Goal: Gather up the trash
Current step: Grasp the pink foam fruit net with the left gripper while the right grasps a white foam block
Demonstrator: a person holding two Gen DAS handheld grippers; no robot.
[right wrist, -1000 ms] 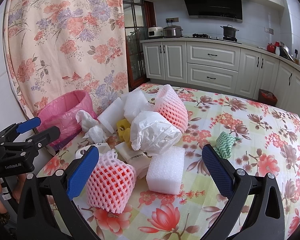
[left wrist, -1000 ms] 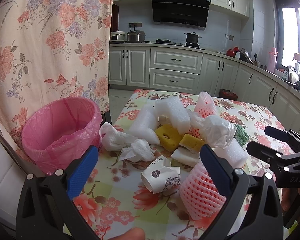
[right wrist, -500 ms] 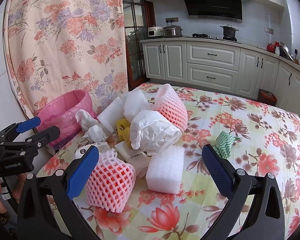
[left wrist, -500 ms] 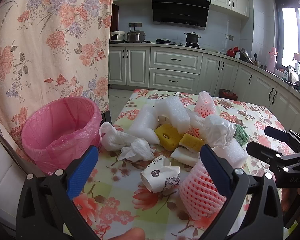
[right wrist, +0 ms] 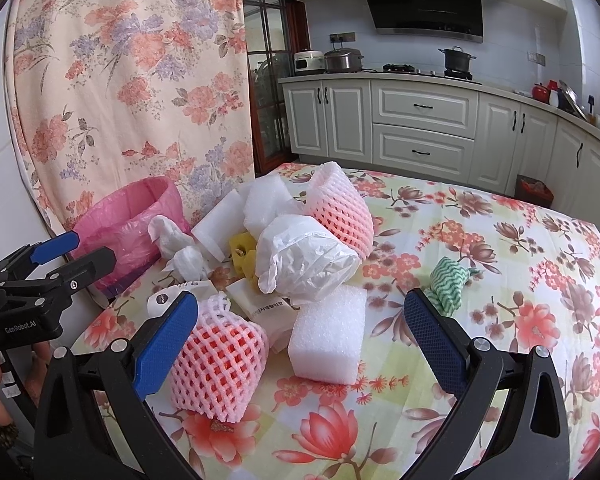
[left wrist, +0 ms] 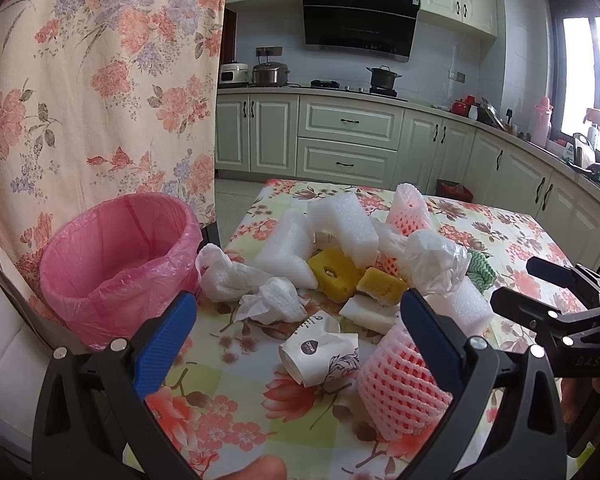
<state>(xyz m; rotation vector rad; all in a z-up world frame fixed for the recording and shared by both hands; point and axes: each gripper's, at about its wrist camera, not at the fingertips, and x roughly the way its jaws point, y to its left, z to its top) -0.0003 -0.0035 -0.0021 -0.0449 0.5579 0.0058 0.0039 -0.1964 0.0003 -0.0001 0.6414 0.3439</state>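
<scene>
Both grippers hover at the near edge of the floral worktop (right wrist: 500,240), and neither holds anything. Left gripper (left wrist: 296,320), lower centre of its view, has its jaws spread wide, framing a crumpled paper cup (left wrist: 320,354). Right gripper (right wrist: 300,322) gapes just as wide over a pink foam net (right wrist: 216,364) and a white foam block (right wrist: 328,336). The trash heap sits mid-frame; the pink-lined bin (left wrist: 116,256) stands left of it, beside the worktop's edge.
</scene>
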